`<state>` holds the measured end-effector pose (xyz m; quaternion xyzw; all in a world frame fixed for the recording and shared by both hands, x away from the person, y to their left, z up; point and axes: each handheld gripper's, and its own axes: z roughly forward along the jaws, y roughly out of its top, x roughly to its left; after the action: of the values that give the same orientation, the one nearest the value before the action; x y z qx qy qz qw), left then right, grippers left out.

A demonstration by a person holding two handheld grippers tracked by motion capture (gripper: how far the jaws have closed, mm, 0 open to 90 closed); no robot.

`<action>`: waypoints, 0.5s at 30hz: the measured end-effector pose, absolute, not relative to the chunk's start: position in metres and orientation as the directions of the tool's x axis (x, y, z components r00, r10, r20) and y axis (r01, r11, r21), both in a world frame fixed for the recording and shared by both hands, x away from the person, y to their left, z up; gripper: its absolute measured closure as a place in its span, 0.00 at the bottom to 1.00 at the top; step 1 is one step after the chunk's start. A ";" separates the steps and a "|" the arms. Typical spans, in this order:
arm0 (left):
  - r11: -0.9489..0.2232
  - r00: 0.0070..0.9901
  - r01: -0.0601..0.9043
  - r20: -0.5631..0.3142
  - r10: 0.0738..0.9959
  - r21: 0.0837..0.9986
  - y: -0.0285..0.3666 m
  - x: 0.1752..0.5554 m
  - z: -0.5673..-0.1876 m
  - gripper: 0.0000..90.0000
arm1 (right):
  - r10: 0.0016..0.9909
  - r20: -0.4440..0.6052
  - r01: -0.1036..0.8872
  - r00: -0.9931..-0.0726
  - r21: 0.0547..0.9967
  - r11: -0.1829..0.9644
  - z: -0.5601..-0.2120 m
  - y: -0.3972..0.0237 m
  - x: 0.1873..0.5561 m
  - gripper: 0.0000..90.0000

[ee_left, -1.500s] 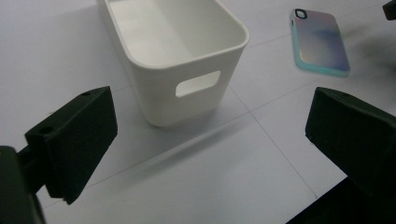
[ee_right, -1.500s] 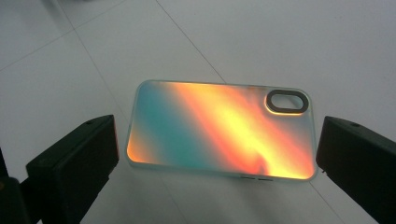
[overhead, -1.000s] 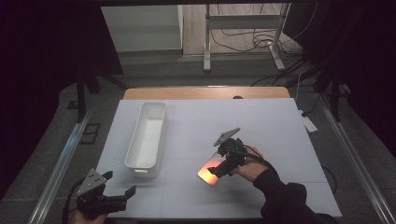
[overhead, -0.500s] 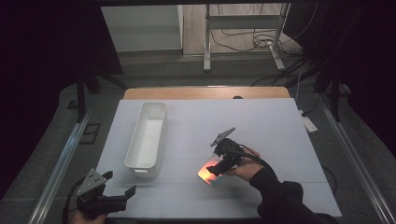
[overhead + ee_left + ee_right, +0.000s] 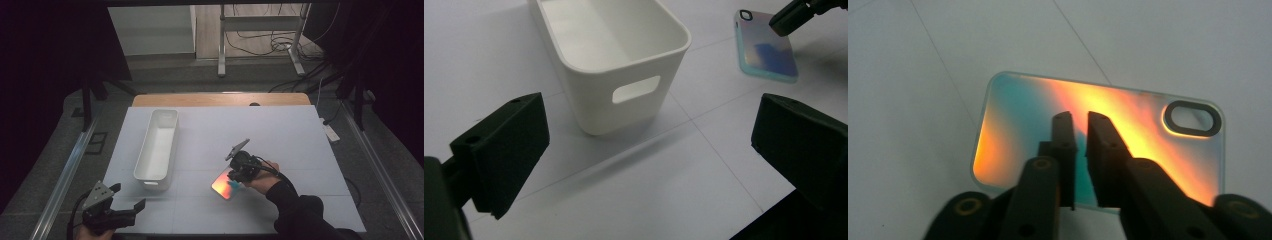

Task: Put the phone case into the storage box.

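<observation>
An iridescent phone case (image 5: 225, 184) lies back up on the white table, right of centre; its camera hole shows in the right gripper view. My right gripper (image 5: 239, 173) points down at the case's right part. Its jaws have just been closing and now stand shut (image 5: 1080, 117), tips over the case's back (image 5: 1128, 110), nothing between them. My left gripper (image 5: 129, 196) hovers open at the table's front left corner, holding nothing. Between its wide jaws (image 5: 649, 125) I see the bin's near end and, farther off, the case (image 5: 766, 50) with the right gripper's tip on it.
A long white bin (image 5: 150, 140) stands empty left of the case, its handle cut-out (image 5: 636, 89) facing my left gripper. The table top (image 5: 280, 130) is a white gridded mat. A wooden strip (image 5: 220, 99) runs along its far edge, with stands and cables beyond.
The right gripper's jaws have closed from wide open to shut above the case. The hand shifted slightly toward the case. The left gripper stayed where it was.
</observation>
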<state>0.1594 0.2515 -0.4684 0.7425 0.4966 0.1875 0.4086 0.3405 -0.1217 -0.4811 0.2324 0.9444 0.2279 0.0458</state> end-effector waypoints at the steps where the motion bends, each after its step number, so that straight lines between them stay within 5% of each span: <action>1: -0.173 0.437 0.584 -0.128 0.891 0.793 0.252 0.159 -0.468 0.03 | 0.456 0.023 0.417 -0.890 0.447 0.791 -0.482 -0.122 0.341 0.99; 15: -0.174 0.438 0.584 -0.127 0.890 0.792 0.251 0.159 -0.468 0.03 | 0.418 0.053 0.394 -0.907 0.458 0.797 -0.486 -0.109 0.344 0.99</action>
<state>0.1594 0.2514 -0.4683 0.7431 0.4961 0.1872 0.4083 0.3437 -0.1086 -0.4863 0.2142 0.9475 0.2359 0.0255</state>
